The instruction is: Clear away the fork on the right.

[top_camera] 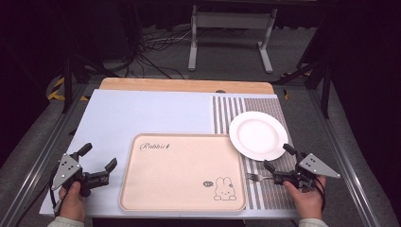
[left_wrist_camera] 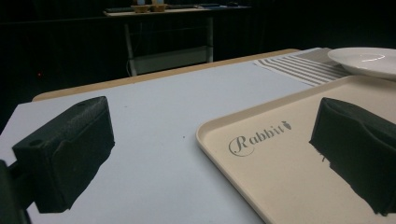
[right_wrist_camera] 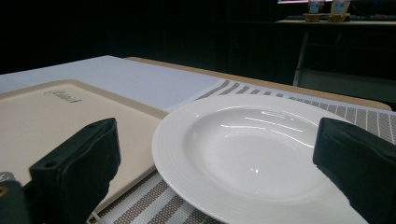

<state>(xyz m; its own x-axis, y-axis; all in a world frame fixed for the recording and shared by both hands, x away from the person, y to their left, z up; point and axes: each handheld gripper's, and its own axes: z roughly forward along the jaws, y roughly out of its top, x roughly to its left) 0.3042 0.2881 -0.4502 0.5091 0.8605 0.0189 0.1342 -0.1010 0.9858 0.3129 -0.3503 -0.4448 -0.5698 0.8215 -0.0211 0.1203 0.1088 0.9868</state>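
Table (top_camera: 142, 113) with beige tray (top_camera: 182, 172), striped placemat (top_camera: 265, 189), white plate (top_camera: 258, 135), fork (top_camera: 257, 177)

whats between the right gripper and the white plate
Nothing but bare striped mat. In the right gripper view the open right gripper faces the plate with no object between; the high view shows the fork off to its side.

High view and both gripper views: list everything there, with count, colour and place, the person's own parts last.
Round white ceramic plate: one, white, on the striped mat, rim over the tray's far right corner.
Rectangular beige plastic tray: one, beige, rabbit drawing and "Rabbit" script, centre near edge.
Small metal fork: one, silver, on the mat right of the tray, by the right gripper.
Striped woven placemat: one, grey and white, right side.
Pale blue table cover: one, left and centre.
Left gripper: black, open, left of tray.
Right gripper: black, open, near the plate.
Hands: two, bottom corners.
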